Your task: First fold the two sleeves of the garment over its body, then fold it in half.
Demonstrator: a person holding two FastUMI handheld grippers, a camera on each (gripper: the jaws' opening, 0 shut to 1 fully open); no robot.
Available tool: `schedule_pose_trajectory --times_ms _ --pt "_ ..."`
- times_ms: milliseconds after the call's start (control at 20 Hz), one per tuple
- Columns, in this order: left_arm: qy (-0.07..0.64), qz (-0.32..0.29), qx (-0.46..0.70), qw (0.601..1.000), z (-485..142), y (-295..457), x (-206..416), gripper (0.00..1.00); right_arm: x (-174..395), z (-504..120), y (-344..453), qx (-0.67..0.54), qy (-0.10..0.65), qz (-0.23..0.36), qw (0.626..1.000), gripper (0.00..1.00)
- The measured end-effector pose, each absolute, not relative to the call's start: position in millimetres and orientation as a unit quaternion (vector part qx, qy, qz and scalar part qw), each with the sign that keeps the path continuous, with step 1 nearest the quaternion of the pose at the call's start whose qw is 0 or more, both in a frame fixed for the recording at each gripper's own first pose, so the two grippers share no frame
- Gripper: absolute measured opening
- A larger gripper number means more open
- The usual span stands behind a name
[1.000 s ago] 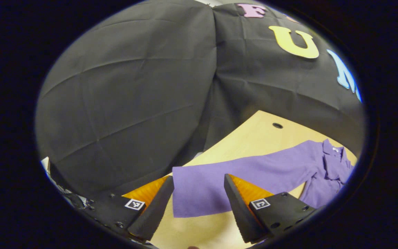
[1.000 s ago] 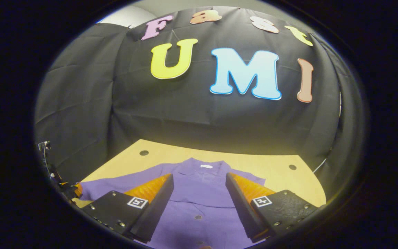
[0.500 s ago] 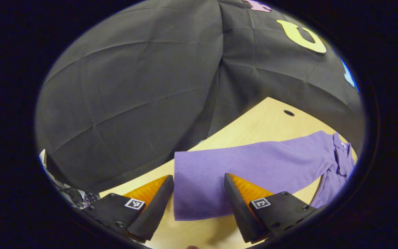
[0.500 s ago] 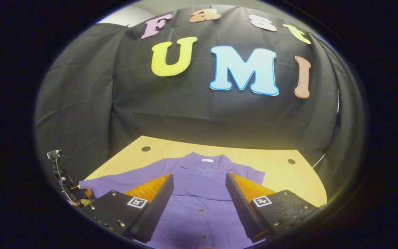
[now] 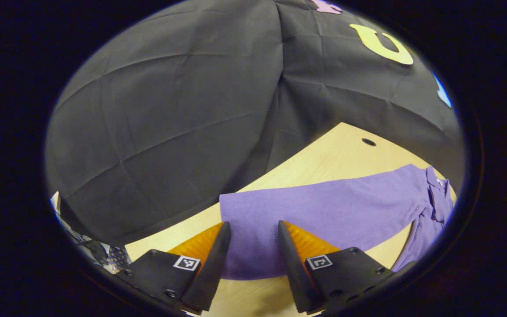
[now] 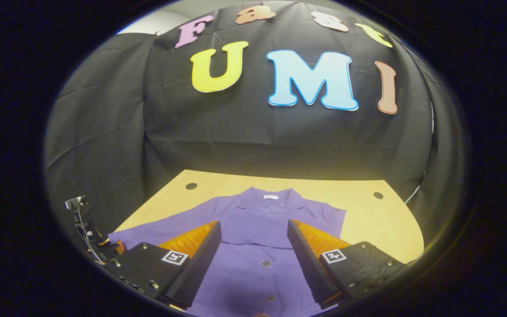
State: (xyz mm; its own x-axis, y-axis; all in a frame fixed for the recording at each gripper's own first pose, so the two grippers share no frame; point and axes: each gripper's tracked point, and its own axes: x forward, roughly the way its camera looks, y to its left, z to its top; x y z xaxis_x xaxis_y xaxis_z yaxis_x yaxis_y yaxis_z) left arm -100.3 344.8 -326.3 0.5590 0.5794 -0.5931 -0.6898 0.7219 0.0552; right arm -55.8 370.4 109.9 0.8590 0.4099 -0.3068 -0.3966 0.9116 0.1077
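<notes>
In the left gripper view, the left gripper hangs with its fingers spread apart over the cuff end of the long purple sleeve, gripping nothing. The sleeve lies flat on the pale wooden table, running right to the collar. In the right gripper view, the right gripper is likewise spread wide and empty above the body of the purple buttoned knit garment, which lies flat, collar at the far end. Beyond the table hangs the black cloth wall.
</notes>
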Motion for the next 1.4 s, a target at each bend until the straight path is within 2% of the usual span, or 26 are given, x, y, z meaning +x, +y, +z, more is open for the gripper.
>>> schedule_pose_trajectory --times_ms 50,150,200,300,450,500,850,1100,1400 --pt "0.296 0.353 -0.097 0.882 -326 342 -98 0.73 -56 110 369 0.021 0.163 0.210 0.964 0.94" --pt "0.294 0.353 -0.099 0.883 -328 342 -95 0.41 -53 109 364 0.022 0.165 0.208 0.964 0.94" --pt "0.297 0.342 -0.096 0.886 -329 341 -95 0.41 -52 108 361 0.022 0.167 0.206 0.964 0.94" --pt "0.297 0.342 -0.097 0.886 -326 339 -90 0.19 -48 108 354 0.023 0.167 0.204 0.964 0.94" --pt "0.299 0.339 -0.104 0.886 -325 337 -88 0.13 -44 106 338 0.027 0.169 0.196 0.966 0.94" --pt "0.299 0.341 -0.112 0.884 -325 334 -88 0.06 -43 104 333 0.029 0.169 0.193 0.966 0.94" --pt "0.271 0.327 -0.156 0.892 -293 300 -56 0.06 -31 100 293 0.049 0.170 0.167 0.970 0.94" --pt "0.234 0.245 -0.161 0.927 -239 220 16 0.06 -30 87 273 0.059 0.178 0.154 0.970 0.95" --pt "0.217 0.140 -0.139 0.956 -215 118 86 0.07 -34 81 235 0.048 0.171 0.126 0.976 0.94"
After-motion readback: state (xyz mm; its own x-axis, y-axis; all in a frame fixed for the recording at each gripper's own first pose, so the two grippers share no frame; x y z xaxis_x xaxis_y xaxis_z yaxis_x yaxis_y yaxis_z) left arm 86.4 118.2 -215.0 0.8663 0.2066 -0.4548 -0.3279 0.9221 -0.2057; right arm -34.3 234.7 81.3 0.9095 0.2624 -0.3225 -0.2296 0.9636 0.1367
